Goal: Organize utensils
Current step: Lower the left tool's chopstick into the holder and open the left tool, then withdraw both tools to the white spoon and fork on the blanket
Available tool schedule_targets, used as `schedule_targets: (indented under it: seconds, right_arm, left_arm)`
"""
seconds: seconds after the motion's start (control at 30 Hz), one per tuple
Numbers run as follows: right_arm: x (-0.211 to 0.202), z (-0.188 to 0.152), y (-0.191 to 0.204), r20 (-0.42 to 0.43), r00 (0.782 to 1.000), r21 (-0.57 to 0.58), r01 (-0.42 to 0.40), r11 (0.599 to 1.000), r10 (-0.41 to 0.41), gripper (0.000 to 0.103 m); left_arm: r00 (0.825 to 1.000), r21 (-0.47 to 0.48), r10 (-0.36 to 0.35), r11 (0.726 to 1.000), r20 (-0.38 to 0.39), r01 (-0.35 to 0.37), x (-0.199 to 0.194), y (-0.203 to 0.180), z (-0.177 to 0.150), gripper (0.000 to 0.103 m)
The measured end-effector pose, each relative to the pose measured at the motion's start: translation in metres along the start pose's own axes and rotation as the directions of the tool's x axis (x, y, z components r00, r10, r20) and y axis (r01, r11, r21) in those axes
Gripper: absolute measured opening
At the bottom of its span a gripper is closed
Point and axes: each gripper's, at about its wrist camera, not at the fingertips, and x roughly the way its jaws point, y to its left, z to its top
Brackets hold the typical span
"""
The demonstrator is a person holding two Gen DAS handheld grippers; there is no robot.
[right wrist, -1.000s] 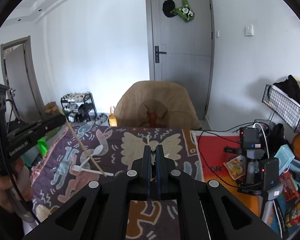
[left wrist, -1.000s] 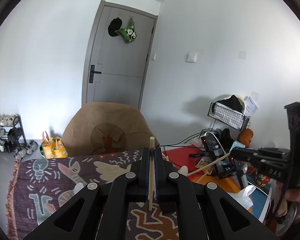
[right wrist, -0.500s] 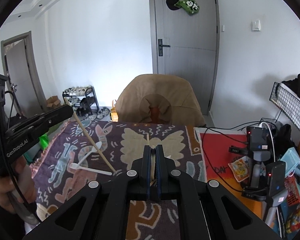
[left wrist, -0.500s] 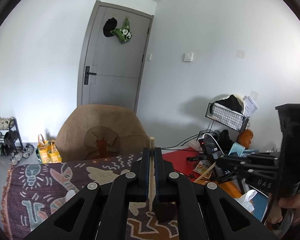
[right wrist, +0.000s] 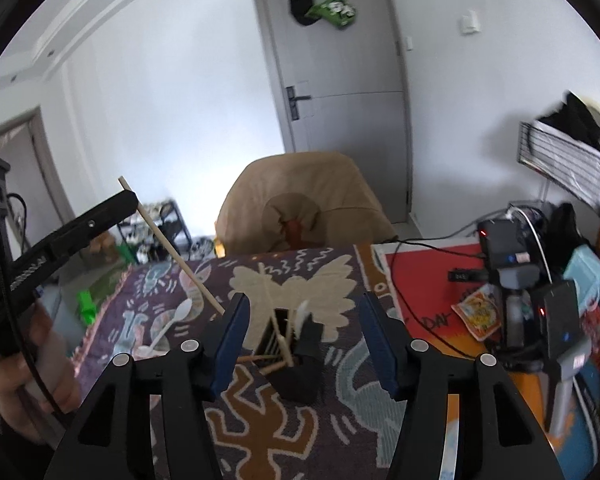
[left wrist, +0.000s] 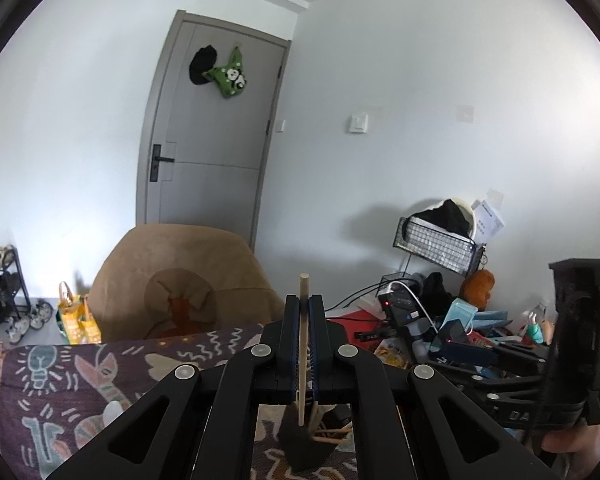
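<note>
Chopstick (left wrist: 303,344) number one sits clamped upright between my left jaws, its blunt top poking above the fingertips and its lower end hanging just over the holder (left wrist: 306,446). From my right camera the same stick (right wrist: 172,248) shows as a long slant across the cloth (right wrist: 340,420), pinched near its top by my left gripper (right wrist: 130,200), with a hand (right wrist: 36,372) around that grip.

My right gripper (right wrist: 302,334) hovers over the holder (right wrist: 296,354) with its jaws spread wide, nothing between them. In my left camera I see that right gripper (left wrist: 466,354) from the side, and its jaws cannot be judged from there.

Inside the dark holder, a few more chopsticks (right wrist: 278,338) lean at loose angles, some tipped over its near edge, and a white plastic utensil (right wrist: 302,316) stands among them. A white spoon (right wrist: 172,322) lies flat on the cloth to the holder's left, well clear of it.

The patterned cloth covers the tabletop. Beyond its far edge stands a tan chair (right wrist: 304,204), and behind that a grey door (right wrist: 340,60). To the right, a red mat (right wrist: 432,284) carries cables and black chargers (right wrist: 504,244).
</note>
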Motion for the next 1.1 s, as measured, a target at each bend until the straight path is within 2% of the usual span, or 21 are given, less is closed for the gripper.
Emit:
schedule_targets:
  seconds: [0.07,0.4,0.43,0.47,0.5,0.57,0.63,0.87,0.9,0.97,1.0,1.1]
  right_arm:
    - [-0.005,-0.007,-0.008,0.011,1.0,0.031,0.016,0.999,-0.016,0.062]
    - [-0.011,-0.054,-0.043,0.0,0.999,0.178,0.033,0.983,-0.034,0.063]
    - [-0.01,-0.058,-0.045,-0.004,1.0,0.193,0.03,0.981,-0.03,0.063]
    - [-0.01,-0.061,-0.047,-0.006,1.0,0.203,0.027,0.979,-0.027,0.063]
    - [-0.009,-0.065,-0.048,-0.008,1.0,0.216,0.022,0.976,-0.021,0.063]
    - [-0.008,-0.073,-0.049,-0.009,1.0,0.236,0.01,0.972,-0.008,0.063]
    - [-0.005,-0.081,-0.047,-0.018,1.0,0.243,-0.002,0.97,0.006,0.063]
    - [0.012,-0.103,-0.031,-0.055,0.998,0.237,-0.025,0.971,0.039,0.065]
    - [0.014,-0.105,-0.029,-0.06,0.997,0.235,-0.025,0.972,0.04,0.067]
    - [0.016,-0.108,-0.023,-0.061,0.998,0.229,-0.017,0.973,0.032,0.08]
    - [0.017,-0.109,-0.02,-0.057,0.998,0.225,-0.015,0.974,0.028,0.082]
    - [0.02,-0.113,-0.01,-0.051,0.998,0.221,-0.017,0.975,0.029,0.088]
  left_arm:
    - [1.0,0.012,-0.004,1.0,-0.004,0.004,0.005,-0.004,-0.001,0.004]
    - [0.998,0.02,-0.032,0.999,-0.051,0.033,0.029,-0.019,-0.009,0.006]
    - [0.997,0.02,-0.029,0.999,-0.07,0.031,0.032,-0.02,-0.01,0.009]
    - [0.996,0.016,-0.021,1.0,-0.086,0.022,0.033,-0.019,-0.01,0.026]
    - [0.995,0.004,-0.016,1.0,-0.094,0.017,0.033,-0.018,-0.011,0.052]
    - [0.998,-0.032,-0.019,0.999,-0.06,0.017,0.025,-0.011,-0.014,0.082]
    - [1.0,-0.042,-0.013,0.999,-0.028,0.011,0.015,-0.005,-0.016,0.085]
    - [0.996,-0.085,0.042,0.995,-0.076,-0.048,-0.003,0.023,-0.027,0.087]
    - [0.995,-0.087,0.053,0.994,-0.087,-0.061,-0.006,0.027,-0.03,0.092]
    - [0.992,-0.089,0.073,0.993,-0.1,-0.082,-0.01,0.034,-0.036,0.099]
    - [0.991,-0.089,0.084,0.992,-0.105,-0.093,-0.013,0.038,-0.039,0.102]
    - [0.986,-0.087,0.115,0.988,-0.12,-0.126,-0.021,0.049,-0.048,0.103]
